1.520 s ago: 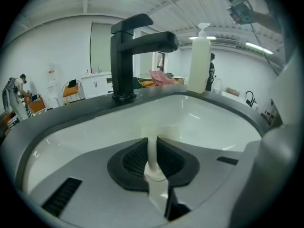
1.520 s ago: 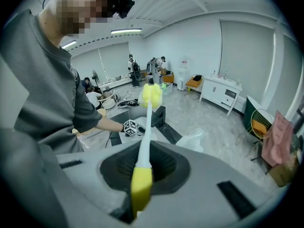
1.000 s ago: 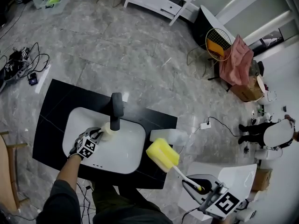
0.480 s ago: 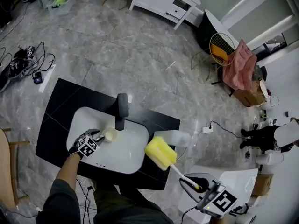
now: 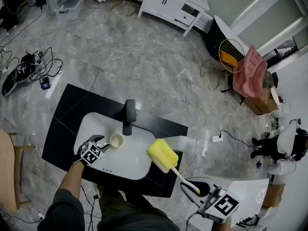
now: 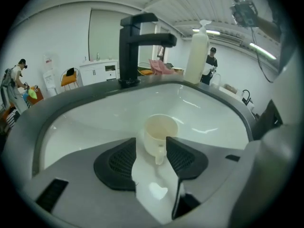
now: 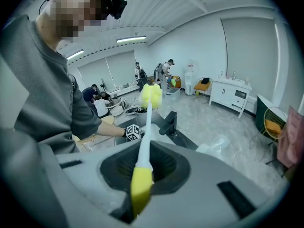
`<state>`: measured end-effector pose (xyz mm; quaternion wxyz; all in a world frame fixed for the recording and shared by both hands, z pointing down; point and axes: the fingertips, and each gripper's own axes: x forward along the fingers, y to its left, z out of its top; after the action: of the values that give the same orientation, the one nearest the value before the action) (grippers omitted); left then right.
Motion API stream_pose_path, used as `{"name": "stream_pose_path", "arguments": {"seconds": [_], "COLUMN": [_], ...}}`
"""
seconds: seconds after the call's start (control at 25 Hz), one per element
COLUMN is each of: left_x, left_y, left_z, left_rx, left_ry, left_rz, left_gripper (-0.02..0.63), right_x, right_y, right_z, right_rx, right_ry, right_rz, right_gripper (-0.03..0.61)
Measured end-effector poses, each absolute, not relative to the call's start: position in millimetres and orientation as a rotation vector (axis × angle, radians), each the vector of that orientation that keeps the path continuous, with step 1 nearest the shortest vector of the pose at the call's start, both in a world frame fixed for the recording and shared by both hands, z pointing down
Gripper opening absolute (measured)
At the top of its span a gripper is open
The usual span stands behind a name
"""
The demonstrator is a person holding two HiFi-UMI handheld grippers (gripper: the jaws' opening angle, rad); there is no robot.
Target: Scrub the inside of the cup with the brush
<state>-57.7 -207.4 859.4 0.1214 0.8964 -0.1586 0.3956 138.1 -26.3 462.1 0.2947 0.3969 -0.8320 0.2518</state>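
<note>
The jaws of our left gripper (image 6: 151,150) are opening, the cup (image 6: 159,133) between their tips, upright in the sink (image 5: 134,165) at the tap's (image 5: 129,115) 7 o'clock. Our right gripper (image 7: 142,175) clamps the brush (image 7: 144,141). Unheld, the cup may tip under scrubbing.

The cup (image 6: 159,131) is cream, the sink (image 6: 95,113) glossy white, and the counter (image 5: 60,112) and the faucet (image 6: 135,46) are both black. The brush (image 5: 163,157) has a bright yellow sponge head, a white stem and a yellow grip, while the right gripper (image 7: 142,167) is grey with black mesh-patterned pads and a black-and-white square marker. The floor (image 5: 144,52) is grey with pale marble veining, and the cloth (image 5: 249,73) is pink.
</note>
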Motion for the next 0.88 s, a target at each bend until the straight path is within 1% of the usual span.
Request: {"name": "stream_pose_path", "arguments": {"seconds": [0.2, 0.52, 0.88], "left_x": [-68, -93, -117], "left_y": [-219, -222, -188], "left_z": [799, 664, 518], "left_rx": [2.652, 2.722, 2.777], "left_ry": [-0.629, -0.910, -1.139], "left_rz": [0.973, 0.734, 0.520], "left_gripper": [0.202, 0.198, 0.181], "right_x": [136, 134, 126], "right_y": [-33, -46, -64], "right_z": [464, 457, 434], "right_rx": [1.112, 1.180, 1.307], "right_ry": [-2.277, -2.372, -2.481], "right_rz": [0.666, 0.615, 0.566], "right_gripper": [0.028, 0.028, 0.028]}}
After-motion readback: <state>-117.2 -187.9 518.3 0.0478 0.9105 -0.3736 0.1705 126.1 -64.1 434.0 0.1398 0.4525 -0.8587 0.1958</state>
